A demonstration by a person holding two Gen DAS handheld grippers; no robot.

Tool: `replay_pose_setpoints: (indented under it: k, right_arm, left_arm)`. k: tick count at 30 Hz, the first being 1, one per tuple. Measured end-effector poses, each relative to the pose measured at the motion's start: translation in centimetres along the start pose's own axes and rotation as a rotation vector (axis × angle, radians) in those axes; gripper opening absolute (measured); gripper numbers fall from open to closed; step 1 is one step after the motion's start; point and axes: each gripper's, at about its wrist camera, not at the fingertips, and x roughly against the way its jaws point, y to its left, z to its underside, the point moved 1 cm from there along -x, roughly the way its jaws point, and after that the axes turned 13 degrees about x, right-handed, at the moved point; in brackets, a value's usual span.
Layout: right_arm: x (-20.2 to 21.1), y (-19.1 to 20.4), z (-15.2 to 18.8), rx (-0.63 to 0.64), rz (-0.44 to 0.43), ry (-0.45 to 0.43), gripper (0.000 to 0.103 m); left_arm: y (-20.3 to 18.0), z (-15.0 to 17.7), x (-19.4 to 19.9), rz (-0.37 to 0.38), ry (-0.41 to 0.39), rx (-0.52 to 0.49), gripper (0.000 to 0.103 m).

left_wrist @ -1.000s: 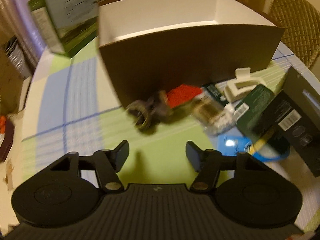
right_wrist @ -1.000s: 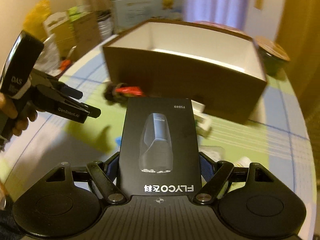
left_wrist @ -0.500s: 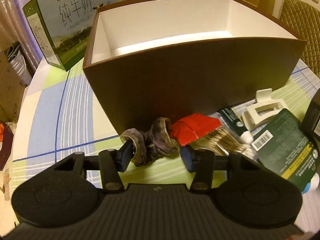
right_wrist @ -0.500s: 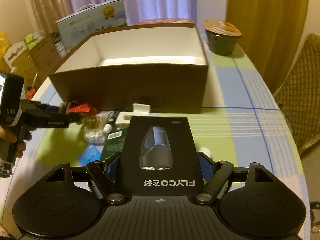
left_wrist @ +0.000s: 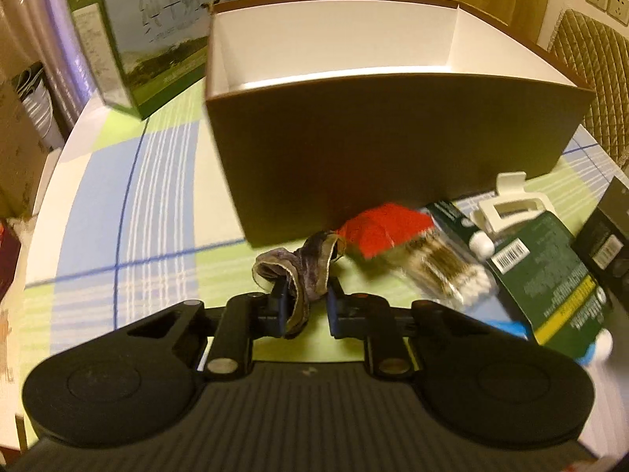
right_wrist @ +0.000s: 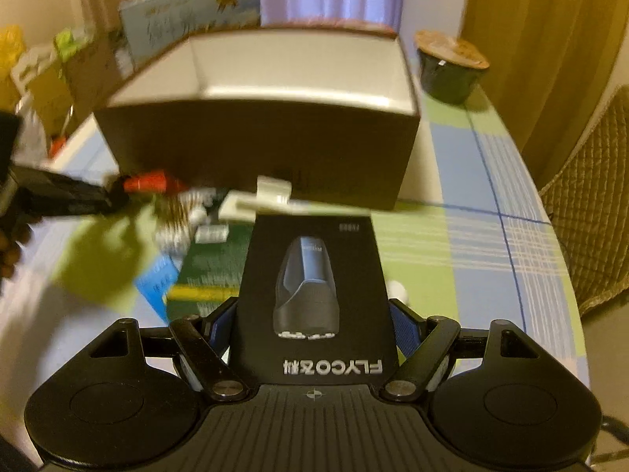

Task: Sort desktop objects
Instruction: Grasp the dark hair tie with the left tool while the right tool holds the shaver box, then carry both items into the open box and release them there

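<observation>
Left gripper (left_wrist: 304,306) clamped on purple velvet scrunchie (left_wrist: 302,271), just in front of brown open box (left_wrist: 393,149). Right gripper (right_wrist: 310,326) gripping black FLYCO shaver box (right_wrist: 312,295) by its sides, held above the green-and-blue checked tablecloth (right_wrist: 471,244). On the cloth beside the scrunchie: red-topped cotton swab pack (left_wrist: 424,251), white hair claw clip (left_wrist: 511,204), dark green packet (left_wrist: 550,271). Behind: milk carton case (left_wrist: 157,39), lidded dark bowl (right_wrist: 452,67).

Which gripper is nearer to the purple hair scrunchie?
Left. The left gripper is shut on the purple scrunchie. The right gripper holds the black shaver box, apart from it.
</observation>
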Motion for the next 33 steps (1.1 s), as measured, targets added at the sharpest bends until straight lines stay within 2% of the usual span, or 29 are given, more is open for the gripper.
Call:
replay_pose_setpoints:
  k: [5,9,11,14,16,18,26,33]
  right_arm:
    - [-1.1,0.5,0.0,0.065,-0.001,0.047,0.077]
    - [-1.8,0.3,-0.9,0.068,-0.012,0.043,0.086]
    - [-2.4,0.4,-1.1,0.077,0.000,0.053,0.086]
    - [-2.8,0.5,-1.0,0.083,0.021,0.060,0.079]
    - [-2.5,0.6,-0.8,0.082,0.026,0.048,0.078]
    - [-2.1,0.5,-0.5,0.068,0.027,0.038,0.076]
    - [-0.2,-0.9,0.9,-0.017,0.006,0.029,0.076]
    - [1.1,-1.6,0.3,-0.052,-0.021,-0.005,0.076]
  left_arm:
    - [0.4,1.2,1.4,-0.009,0.035,0.025,0.017]
    - [0.6,1.1,0.9,-0.030,0.054,0.054,0.022]
    - [0.5,1.0,0.6,-0.031,0.055,0.070,0.024]
    - [0.3,0.8,0.2,-0.042,0.050,0.068,0.024]
    - [0.2,0.9,0.2,-0.043,0.043,0.066,0.018]
    - [0.3,1.1,0.6,-0.033,0.038,0.069,0.016]
    - [-0.4,2.2,3.4,-0.002,0.027,0.054,0.015]
    - [-2.8,1.4,5.8,0.025,0.006,0.005,0.015]
